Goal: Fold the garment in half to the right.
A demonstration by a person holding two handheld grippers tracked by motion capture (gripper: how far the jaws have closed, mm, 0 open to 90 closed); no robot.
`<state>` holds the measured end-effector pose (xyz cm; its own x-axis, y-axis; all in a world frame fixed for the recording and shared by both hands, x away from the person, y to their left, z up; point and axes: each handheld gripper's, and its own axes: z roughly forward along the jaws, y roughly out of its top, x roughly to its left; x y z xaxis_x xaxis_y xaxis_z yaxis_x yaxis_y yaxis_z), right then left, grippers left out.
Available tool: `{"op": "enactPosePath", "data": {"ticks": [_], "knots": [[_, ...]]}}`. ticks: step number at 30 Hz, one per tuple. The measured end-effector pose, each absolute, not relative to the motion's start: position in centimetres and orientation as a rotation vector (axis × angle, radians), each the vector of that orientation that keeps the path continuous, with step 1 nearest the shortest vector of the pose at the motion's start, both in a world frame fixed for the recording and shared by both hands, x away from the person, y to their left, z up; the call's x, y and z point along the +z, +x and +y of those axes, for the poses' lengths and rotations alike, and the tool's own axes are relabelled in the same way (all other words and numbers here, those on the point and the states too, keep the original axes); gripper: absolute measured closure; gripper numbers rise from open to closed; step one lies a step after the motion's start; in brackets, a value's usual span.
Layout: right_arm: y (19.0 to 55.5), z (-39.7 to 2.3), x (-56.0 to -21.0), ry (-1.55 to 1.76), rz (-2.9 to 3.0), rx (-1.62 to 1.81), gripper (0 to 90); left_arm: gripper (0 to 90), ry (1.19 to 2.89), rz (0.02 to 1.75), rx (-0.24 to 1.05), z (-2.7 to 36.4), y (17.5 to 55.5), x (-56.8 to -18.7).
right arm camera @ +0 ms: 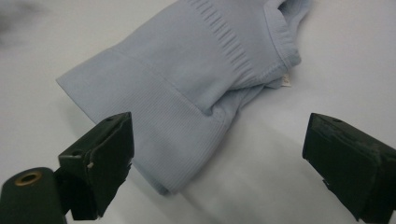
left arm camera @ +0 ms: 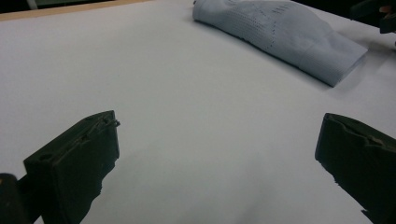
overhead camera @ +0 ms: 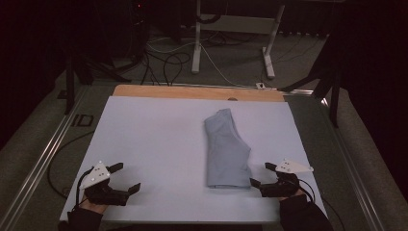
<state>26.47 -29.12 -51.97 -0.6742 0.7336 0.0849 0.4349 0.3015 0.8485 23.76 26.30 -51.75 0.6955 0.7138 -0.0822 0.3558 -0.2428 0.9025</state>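
Both my grippers sit at the near edge from above: left gripper (overhead camera: 126, 177) spread wide, empty; right gripper (overhead camera: 262, 174) agape just beside the folded pale-blue garment (overhead camera: 227, 149) on the white sheet (overhead camera: 149, 139). Left gripper view: cloth lies well apart, jaws wide. Right gripper view: jaws wide, cloth's corner near, ungrasped.

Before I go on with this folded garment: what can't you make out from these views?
- Folded garment: the small tag's print, too small in the right gripper view.
- Its underside and layer count, hidden by the top layer in the high view.
- Its far end, cut off by the top edge in the left gripper view.
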Motion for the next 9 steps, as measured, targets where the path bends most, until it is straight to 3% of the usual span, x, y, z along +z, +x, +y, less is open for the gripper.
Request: {"op": "enactPosePath", "data": {"ticks": [9], "knots": [[26.54,-28.94,-52.08,1.051,2.263,1.300,9.0,0.5,1.859,0.830,0.419,25.99,23.84,-51.89]]}}
